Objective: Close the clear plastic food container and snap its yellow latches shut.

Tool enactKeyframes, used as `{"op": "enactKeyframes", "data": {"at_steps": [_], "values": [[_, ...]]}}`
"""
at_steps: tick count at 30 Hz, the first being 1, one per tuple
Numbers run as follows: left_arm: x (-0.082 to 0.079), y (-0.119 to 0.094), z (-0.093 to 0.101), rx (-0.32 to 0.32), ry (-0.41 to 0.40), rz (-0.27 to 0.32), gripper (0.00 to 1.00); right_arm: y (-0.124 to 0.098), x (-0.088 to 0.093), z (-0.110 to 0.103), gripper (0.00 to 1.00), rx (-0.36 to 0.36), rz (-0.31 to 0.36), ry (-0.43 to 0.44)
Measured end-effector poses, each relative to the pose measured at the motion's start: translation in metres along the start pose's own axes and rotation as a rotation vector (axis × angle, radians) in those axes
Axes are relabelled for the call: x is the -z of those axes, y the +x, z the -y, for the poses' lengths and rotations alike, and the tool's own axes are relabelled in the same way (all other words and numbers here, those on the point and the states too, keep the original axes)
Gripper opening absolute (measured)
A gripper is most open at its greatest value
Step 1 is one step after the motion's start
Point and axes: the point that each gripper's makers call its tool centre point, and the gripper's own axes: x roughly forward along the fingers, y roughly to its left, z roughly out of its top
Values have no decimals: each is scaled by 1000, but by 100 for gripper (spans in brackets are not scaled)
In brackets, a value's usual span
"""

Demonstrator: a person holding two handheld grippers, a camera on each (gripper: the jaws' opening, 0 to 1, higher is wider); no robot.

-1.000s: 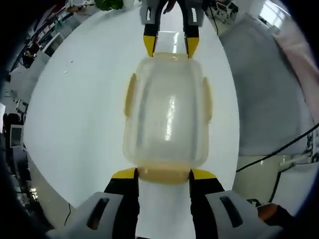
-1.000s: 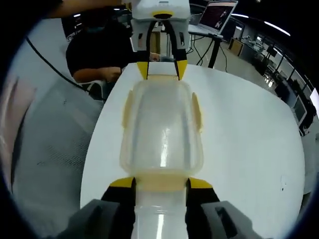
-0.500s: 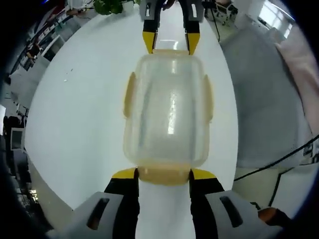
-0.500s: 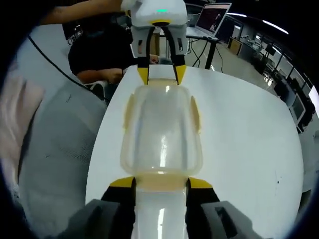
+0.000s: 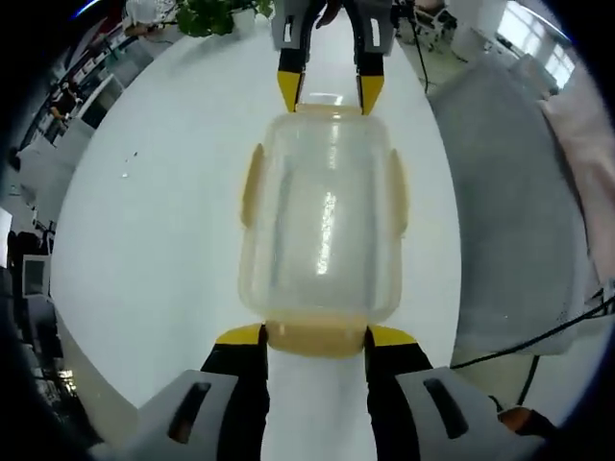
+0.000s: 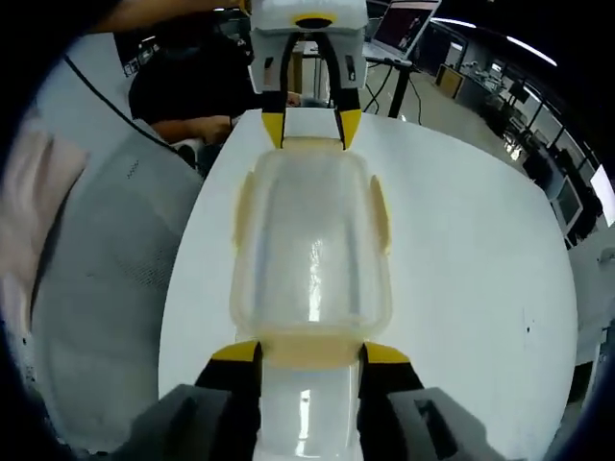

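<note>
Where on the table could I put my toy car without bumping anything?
The round white table is bare on both long sides of the clear plastic food container with yellow latches. The wider patch runs toward the green plant. The container's two ends are crowded: the left tongs at one, the right tongs at the other.

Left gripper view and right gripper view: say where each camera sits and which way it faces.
Left gripper view: rides the left gripper, looking along the clear container toward the right gripper.
Right gripper view: rides the right gripper, facing the left gripper across the container.
Shared: container, white table, both grippers.
</note>
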Motion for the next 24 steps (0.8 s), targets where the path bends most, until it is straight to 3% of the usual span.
{"op": "enactKeyframes", "data": {"at_steps": [24], "values": [[-69,29,4,24,28,31,37,-30,71,-2,36,8,-90,39]]}}
